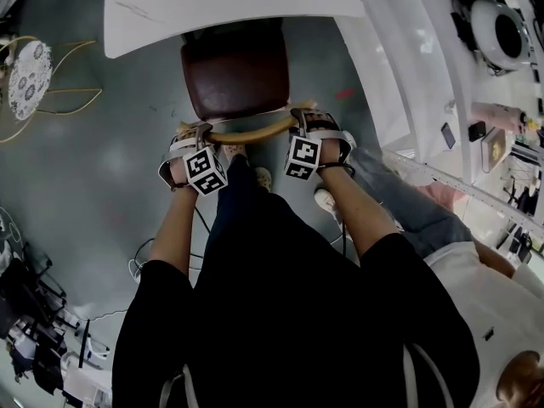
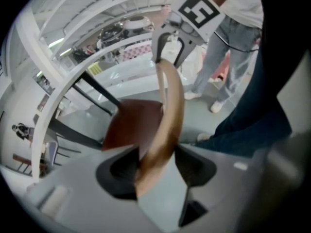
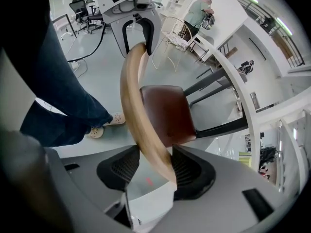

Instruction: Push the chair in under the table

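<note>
Chair being gripped by its back rail, seat partly under the table.

In the head view, the chair (image 1: 235,75) is being kept with the front of its brown seat beneath the near edge of the table (image 1: 229,2). Its curved wooden back rail (image 1: 251,132), on the side away from the table, is being clamped at its two ends by the left gripper (image 1: 197,133) and the right gripper (image 1: 309,121), apparently so that it can be driven squarely inward; both forearms are being held out and angled steeply down. In the left gripper view, the rail is being pinched between the jaws. In the right gripper view, it is likewise being squeezed, with the table's edge curving beyond the seat.
</note>
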Action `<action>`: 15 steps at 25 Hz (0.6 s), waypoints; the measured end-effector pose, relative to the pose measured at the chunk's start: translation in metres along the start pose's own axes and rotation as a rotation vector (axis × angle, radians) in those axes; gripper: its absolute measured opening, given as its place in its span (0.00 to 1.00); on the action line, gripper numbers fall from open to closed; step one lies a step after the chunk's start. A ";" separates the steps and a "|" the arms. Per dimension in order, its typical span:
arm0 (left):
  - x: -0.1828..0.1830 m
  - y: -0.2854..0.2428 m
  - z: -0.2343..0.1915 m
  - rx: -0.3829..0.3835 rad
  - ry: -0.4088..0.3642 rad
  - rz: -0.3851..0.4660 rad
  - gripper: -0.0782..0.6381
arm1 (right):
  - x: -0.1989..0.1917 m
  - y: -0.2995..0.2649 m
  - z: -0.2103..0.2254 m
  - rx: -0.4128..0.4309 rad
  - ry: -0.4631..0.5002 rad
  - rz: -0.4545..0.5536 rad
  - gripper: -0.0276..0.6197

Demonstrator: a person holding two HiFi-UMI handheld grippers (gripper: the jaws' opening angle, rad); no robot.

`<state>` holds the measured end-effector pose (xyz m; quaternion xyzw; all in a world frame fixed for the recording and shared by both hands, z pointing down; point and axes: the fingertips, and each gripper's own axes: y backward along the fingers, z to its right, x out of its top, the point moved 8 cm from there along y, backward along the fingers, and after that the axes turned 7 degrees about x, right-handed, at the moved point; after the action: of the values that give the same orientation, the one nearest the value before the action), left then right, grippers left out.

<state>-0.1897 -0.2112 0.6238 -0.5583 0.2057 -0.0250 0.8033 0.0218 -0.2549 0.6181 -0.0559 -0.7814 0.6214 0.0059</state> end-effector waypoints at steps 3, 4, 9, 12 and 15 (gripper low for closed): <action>0.002 -0.005 -0.013 -0.004 -0.006 0.011 0.44 | 0.000 -0.004 0.014 0.000 -0.001 -0.013 0.35; 0.003 -0.007 -0.018 -0.005 -0.007 0.015 0.44 | 0.001 -0.005 0.019 0.000 -0.001 -0.017 0.35; 0.004 -0.015 -0.037 -0.010 -0.007 0.021 0.44 | 0.005 -0.010 0.040 0.002 -0.006 -0.042 0.35; 0.004 -0.018 -0.044 -0.024 -0.013 0.028 0.44 | 0.007 -0.013 0.047 0.013 -0.003 -0.055 0.35; 0.005 -0.020 -0.046 -0.036 -0.020 0.035 0.44 | 0.007 -0.013 0.050 0.015 0.000 -0.063 0.35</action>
<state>-0.1984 -0.2610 0.6268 -0.5693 0.2079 -0.0017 0.7955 0.0101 -0.3053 0.6193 -0.0314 -0.7782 0.6268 0.0258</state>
